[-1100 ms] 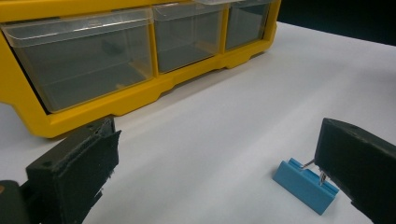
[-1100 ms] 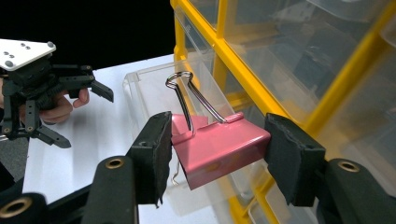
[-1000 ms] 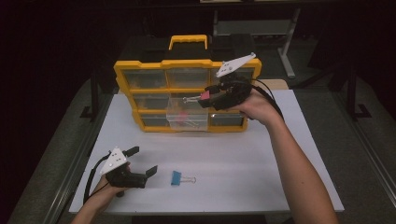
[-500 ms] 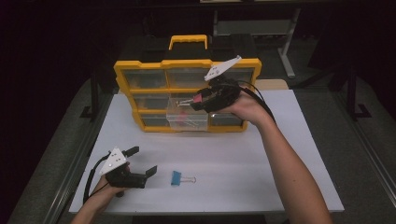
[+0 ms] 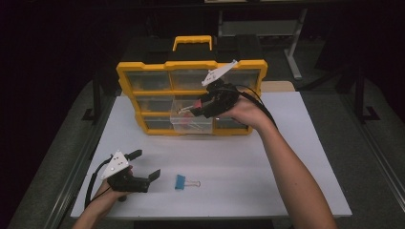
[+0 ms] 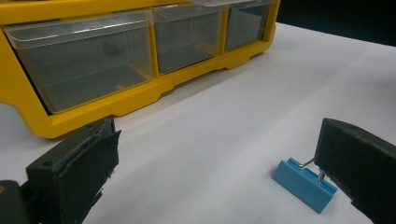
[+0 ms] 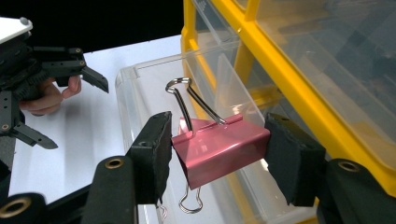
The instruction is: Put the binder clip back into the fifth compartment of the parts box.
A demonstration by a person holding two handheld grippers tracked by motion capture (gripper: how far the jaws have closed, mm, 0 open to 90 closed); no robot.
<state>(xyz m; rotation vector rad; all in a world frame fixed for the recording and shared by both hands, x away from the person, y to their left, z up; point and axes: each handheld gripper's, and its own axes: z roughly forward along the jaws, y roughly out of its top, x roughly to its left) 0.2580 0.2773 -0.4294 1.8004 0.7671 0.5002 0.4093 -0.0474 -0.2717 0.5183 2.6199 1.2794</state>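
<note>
A person works at a white table (image 5: 286,157) with a two-jaw gripper in each hand. The right gripper (image 5: 187,109) is held out over a clear plastic drawer (image 5: 191,123) that is pulled forward from the middle row of a yellow organiser case (image 5: 157,71) with a yellow handle on top. Its two black jaws are clamped on the ends of a pink binder clip (image 7: 219,149), one pad against each end, with the clip's body spanning the gap between them. In the right gripper view, the clip hangs just above the open drawer; one silver wire handle rises up and away from the jaws, the other points down beneath them, and the drawer's clear walls lie directly below and ahead of the jaw tips. The yellow frame of the case runs along the far side of the jaws. The left gripper (image 5: 143,164) rests low near the front edge of the table, well apart from the case, and its jaws stand wide apart with nothing between the pads. A blue binder clip (image 5: 181,182) lies flat on the table just beside that gripper's jaw tip, partly behind it in the left gripper view, with closed clear drawers of the case farther ahead. No brand name, label or readable writing can be made out on the case, the clips or the grippers.
</note>
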